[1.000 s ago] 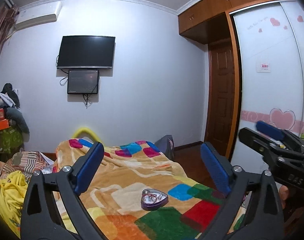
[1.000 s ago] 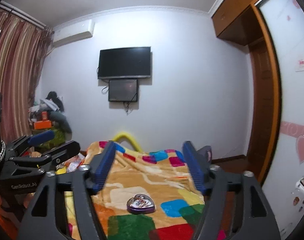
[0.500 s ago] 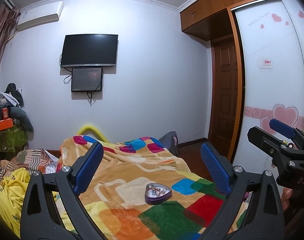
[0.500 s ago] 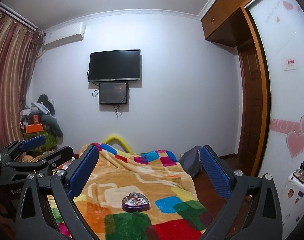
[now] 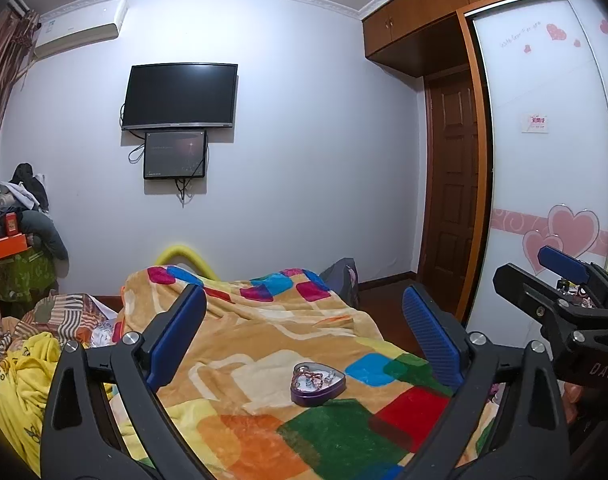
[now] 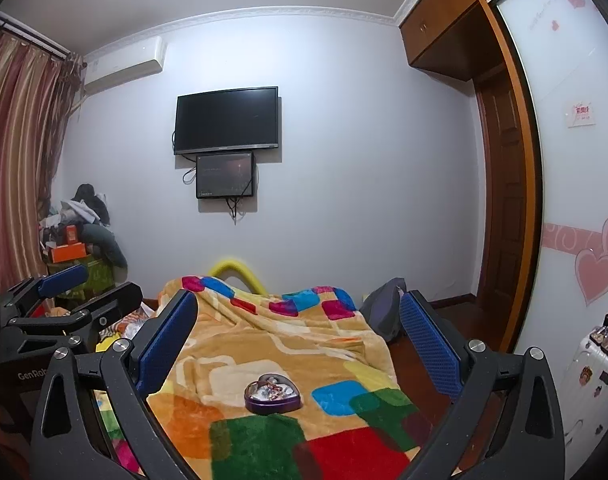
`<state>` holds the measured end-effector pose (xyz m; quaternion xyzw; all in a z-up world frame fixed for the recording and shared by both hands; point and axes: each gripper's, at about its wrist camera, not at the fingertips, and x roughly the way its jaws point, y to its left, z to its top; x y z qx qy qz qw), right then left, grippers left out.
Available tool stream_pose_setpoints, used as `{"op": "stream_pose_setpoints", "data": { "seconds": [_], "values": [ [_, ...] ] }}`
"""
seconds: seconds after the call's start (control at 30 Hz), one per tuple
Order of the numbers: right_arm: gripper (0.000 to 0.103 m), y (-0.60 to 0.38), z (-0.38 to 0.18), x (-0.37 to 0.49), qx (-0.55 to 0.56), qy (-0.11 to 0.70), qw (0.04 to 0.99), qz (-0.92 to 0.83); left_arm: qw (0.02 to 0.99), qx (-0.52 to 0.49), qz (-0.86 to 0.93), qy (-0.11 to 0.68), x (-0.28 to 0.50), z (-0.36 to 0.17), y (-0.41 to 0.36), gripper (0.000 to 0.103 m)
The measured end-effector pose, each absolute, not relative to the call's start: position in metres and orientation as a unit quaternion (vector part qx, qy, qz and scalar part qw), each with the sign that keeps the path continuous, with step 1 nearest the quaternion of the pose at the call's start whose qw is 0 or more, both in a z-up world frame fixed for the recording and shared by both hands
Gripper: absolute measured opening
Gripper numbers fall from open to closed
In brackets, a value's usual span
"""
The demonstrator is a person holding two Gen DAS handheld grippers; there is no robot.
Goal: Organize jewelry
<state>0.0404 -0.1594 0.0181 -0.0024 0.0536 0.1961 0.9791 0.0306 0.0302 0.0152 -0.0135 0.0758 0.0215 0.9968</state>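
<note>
A purple heart-shaped tin holding a tangle of jewelry sits on the patchwork blanket on the bed. It also shows in the right wrist view. My left gripper is open and empty, held above and short of the tin. My right gripper is open and empty too, also above and short of the tin. The right gripper shows at the right edge of the left wrist view. The left gripper shows at the left edge of the right wrist view.
A yellow cloth and striped bedding lie left of the blanket. A grey bag stands at the bed's far right corner. A white suitcase with small items stands at the right by the wardrobe. Piled clutter fills the far left corner.
My right gripper has opened wide from a narrower gap. Both views have shifted slightly, so the tin sits a little further right in each. The tin has not moved on the blanket.
</note>
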Motion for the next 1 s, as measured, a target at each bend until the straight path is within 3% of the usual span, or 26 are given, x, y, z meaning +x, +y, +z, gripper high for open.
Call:
{"op": "stream_pose_setpoints", "data": {
  "seconds": [1.0],
  "values": [
    [0.101, -0.1594, 0.0205, 0.0414, -0.003, 0.063, 0.978, 0.196, 0.997, -0.023, 0.017, 0.078, 0.0341, 0.0138, 0.0305, 0.102]
  ]
}}
